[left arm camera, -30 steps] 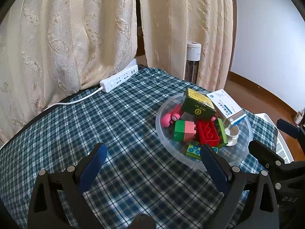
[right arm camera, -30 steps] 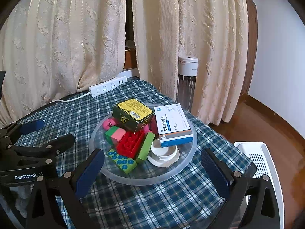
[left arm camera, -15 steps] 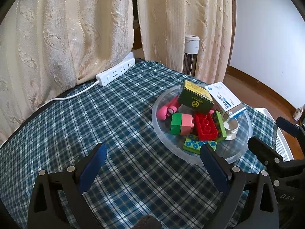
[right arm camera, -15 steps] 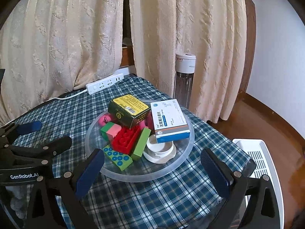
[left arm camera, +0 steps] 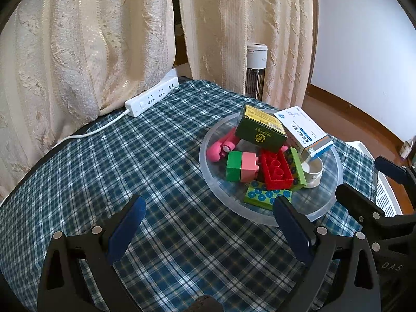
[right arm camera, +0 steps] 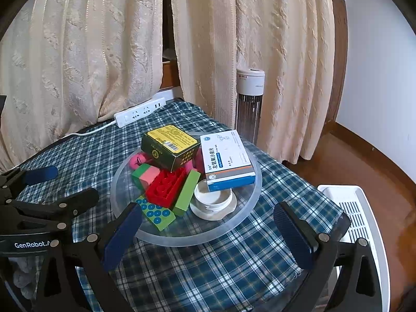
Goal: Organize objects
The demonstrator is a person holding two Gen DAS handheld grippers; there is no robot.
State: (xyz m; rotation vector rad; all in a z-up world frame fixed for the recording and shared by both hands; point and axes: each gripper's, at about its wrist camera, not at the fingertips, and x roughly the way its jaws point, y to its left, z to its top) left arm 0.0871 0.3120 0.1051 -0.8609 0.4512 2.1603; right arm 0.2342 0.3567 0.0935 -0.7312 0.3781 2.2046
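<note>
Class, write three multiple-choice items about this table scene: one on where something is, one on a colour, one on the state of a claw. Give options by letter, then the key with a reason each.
1. Where does the power strip lie?
A. In the tray
B. On the cloth by the curtain
C. On the floor

2. What colour is the brick under the dark green box?
A. Red
B. Yellow
C. White

3. How is the right claw?
A. Shut on the white box
B. Shut on nothing
C. Open, holding nothing

Key:
1 B: the strip sits on the plaid cloth at its far edge, against the curtain, outside the tray.
2 A: the studded brick below the box is red.
3 C: its fingers stand wide apart short of the tray, with nothing between them.
</note>
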